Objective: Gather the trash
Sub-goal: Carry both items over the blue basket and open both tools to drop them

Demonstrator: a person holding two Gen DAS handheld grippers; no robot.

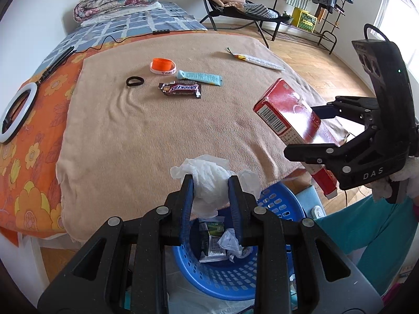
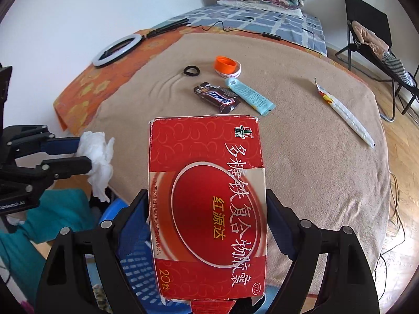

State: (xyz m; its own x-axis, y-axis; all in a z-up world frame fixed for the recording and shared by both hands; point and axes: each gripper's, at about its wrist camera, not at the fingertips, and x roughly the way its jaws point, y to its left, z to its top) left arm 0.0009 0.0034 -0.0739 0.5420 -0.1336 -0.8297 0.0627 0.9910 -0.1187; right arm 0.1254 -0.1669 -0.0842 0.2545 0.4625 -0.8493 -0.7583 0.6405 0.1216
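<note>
My left gripper is shut on a crumpled white tissue at the near edge of the bed, above a blue slotted basket on the floor. The basket holds a green carton and crumpled paper. My right gripper is shut on a red cardboard box with white lettering, its jaws wide on the box's two sides. The left wrist view shows that box tilted in the air to the right, over the bed's corner. The right wrist view shows the left gripper and its tissue at the left.
On the tan blanket lie a Snickers wrapper, a light blue tube, an orange cap, a black hair tie and a long white packet. A ring light lies far left. A teal-clad leg stands by the basket.
</note>
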